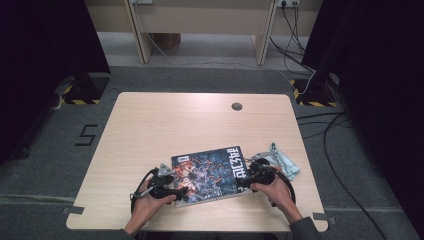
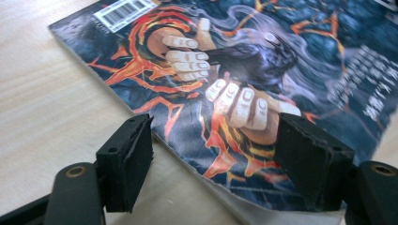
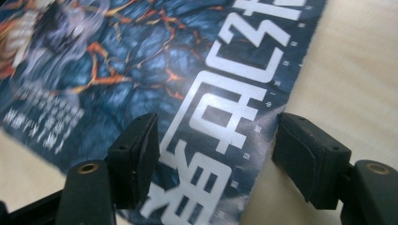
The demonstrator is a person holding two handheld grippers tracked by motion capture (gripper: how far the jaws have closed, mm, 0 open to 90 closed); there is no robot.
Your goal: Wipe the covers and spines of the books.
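Both grippers open over a comic book on the surface.

Nearest, left gripper (image 1: pixel 176 190) and right gripper (image 1: pixel 246 182) with fingers spread, gripping nothing, straddling opposite near corners of the comic book (image 1: pixel 210 172); long axis running left to right between them, equally close; beyond, a crumpled packet (image 1: pixel 283 162).

Your left gripper (image 1: pixel 182 190) and right gripper (image 1: pixel 243 183) point inward toward each other, jaws spread wide, both hands low, forearms entering from below
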